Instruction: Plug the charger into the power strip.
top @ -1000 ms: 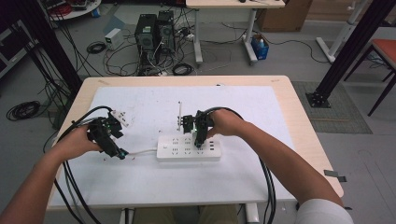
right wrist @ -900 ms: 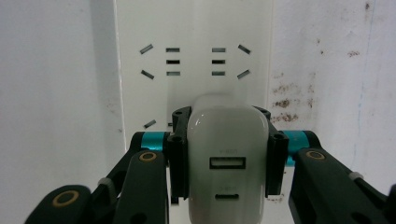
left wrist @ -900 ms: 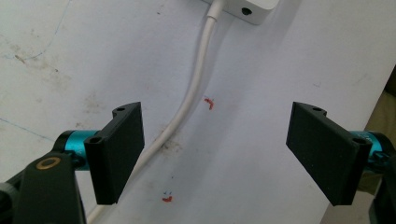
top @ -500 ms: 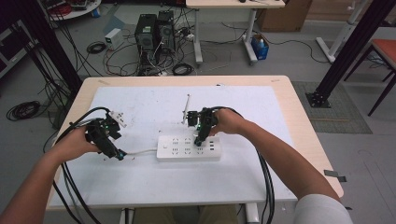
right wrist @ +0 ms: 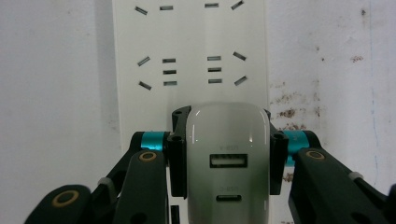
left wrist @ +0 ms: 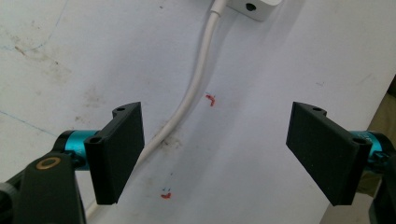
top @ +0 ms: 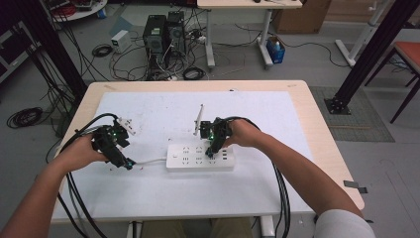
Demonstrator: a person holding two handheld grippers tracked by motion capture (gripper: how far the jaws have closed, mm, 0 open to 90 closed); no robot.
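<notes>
A white power strip (top: pixel 199 156) lies mid-table, its sockets (right wrist: pixel 189 70) facing up. My right gripper (top: pixel 213 144) is over the strip's right part, shut on a white USB charger (right wrist: pixel 227 163) that stands on the strip's face. The charger's USB ports face the camera in the right gripper view. My left gripper (top: pixel 116 148) stands open over the strip's white cord (left wrist: pixel 187 98), near the strip's left end (left wrist: pixel 250 7). Its jaws are wide apart, and the cord passes close to the left one.
A white sheet (top: pixel 163 119) covers the wooden table (top: pixel 327 144). A thin white rod (top: pixel 199 118) lies behind the right gripper. Small red marks (left wrist: pixel 211 99) dot the sheet. Black cables (top: pixel 280 183) trail along both forearms. Computers and wires sit on the floor beyond the table.
The right gripper has shifted slightly right and down onto the strip with the charger. The left gripper has barely moved.
</notes>
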